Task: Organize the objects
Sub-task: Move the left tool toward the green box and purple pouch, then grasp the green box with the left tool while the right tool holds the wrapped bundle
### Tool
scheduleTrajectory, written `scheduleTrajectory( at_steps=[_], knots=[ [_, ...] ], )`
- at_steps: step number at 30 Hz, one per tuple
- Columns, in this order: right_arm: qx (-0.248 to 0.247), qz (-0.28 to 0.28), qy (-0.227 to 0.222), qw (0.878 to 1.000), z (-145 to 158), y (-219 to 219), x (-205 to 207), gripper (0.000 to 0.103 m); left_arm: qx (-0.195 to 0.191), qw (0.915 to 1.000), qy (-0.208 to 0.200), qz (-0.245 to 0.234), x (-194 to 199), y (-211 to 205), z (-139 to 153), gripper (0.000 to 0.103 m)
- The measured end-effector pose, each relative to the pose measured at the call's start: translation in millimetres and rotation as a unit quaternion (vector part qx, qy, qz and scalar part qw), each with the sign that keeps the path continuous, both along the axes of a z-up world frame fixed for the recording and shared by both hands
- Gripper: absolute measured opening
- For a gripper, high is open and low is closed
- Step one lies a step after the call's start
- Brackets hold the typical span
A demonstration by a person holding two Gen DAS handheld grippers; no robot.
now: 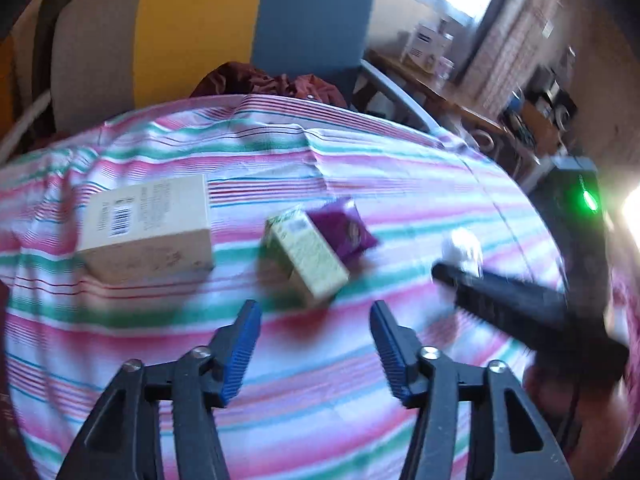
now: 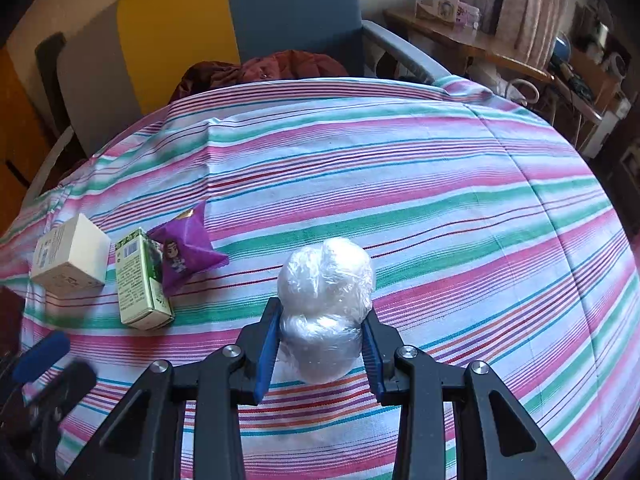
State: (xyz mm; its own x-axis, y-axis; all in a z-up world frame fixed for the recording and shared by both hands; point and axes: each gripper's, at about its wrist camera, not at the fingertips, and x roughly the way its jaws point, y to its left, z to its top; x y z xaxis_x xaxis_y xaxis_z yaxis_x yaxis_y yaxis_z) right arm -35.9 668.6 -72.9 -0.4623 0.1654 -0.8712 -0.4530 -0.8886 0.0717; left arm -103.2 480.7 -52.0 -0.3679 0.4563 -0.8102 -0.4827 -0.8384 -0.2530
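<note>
Right wrist view: white bundle pinched, three packs grouped at left

Right wrist view. Right hand-held gripper (image 2: pixel 320 332) pinches a white lump wrapped in clear plastic film (image 2: pixel 326 304); both blue pads press its lower half, upper half bulges above the fingers. Bundle sits over the desk covered in a pink, green and white striped cloth (image 2: pixel 460 200); whether it touches the cloth, cannot tell.

Left part of the cloth, in a loose row:
- cream cardboard box with barcode (image 2: pixel 70 260), farthest left
- green and cream printed carton (image 2: pixel 140 280), just beside the box, lying flat
- purple foil sachet with a cartoon figure (image 2: pixel 186 256), touching the carton's far right side

Left hand-held gripper shows at the lower left edge, blurred.

Left wrist view (motion-blurred). Left hand-held gripper (image 1: pixel 316 316) spread wide, nothing between the blue pads, held above the cloth. Ahead of it: green carton (image 1: pixel 308 256) nearest, purple sachet (image 1: pixel 346 228) behind and against it, cream box (image 1: pixel 148 228) apart to the left. Right hand-held gripper (image 1: pixel 452 264) enters from the right with the white bundle (image 1: pixel 464 250) at its tip.

Beyond the desk: grey, yellow and blue upholstered chair backs (image 2: pixel 280 12), dark red crumpled cloth (image 2: pixel 272 70) on the seat.
</note>
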Motion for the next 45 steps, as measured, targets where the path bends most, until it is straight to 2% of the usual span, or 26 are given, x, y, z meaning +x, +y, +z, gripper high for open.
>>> scheduleTrajectory(
  at_steps=[5, 9, 12, 15, 20, 21, 23, 30, 40, 45],
  knots=[
    [0.006, -0.003, 0.001, 1.000, 2, 1, 0, 0.038, -0.022, 0.9996, -0.015, 0.005, -25, 32, -15, 0.060],
    [-0.002, -0.006, 0.005, 1.000, 2, 4, -1, 0.038, -0.052, 0.9986, 0.000, 0.013, -33, 37, -28, 0.060],
    [-0.002, -0.003, 0.010, 1.000, 5, 2, -1, 0.038, -0.048, 0.9987, 0.007, 0.014, -35, 35, -37, 0.059],
    [-0.001, 0.001, 0.012, 1.000, 6, -1, -2, 0.038, -0.039, 0.9989, 0.016, 0.021, -33, 29, -42, 0.048],
    [0.000, 0.002, 0.016, 1.000, 8, -1, -2, 0.038, -0.046, 0.9969, 0.063, 0.011, -26, 24, -45, 0.031],
    [-0.002, 0.001, 0.017, 1.000, 8, -1, -2, 0.038, -0.048, 0.9963, 0.071, 0.008, -25, 23, -46, 0.030],
    [-0.003, 0.001, 0.017, 1.000, 7, -1, -2, 0.038, -0.045, 0.9954, 0.085, -0.002, -23, 22, -47, 0.030],
    [0.001, 0.006, 0.017, 1.000, 8, -3, -4, 0.038, -0.039, 0.9946, 0.096, -0.009, -11, 13, -47, 0.030],
    [0.016, 0.018, 0.019, 1.000, 10, -10, -6, 0.038, -0.013, 0.9949, 0.100, -0.002, 24, -32, -43, 0.029],
    [0.029, 0.030, 0.012, 0.999, 8, -18, -7, 0.038, -0.002, 0.9930, 0.118, 0.003, 43, -53, -37, 0.029]
  ],
)
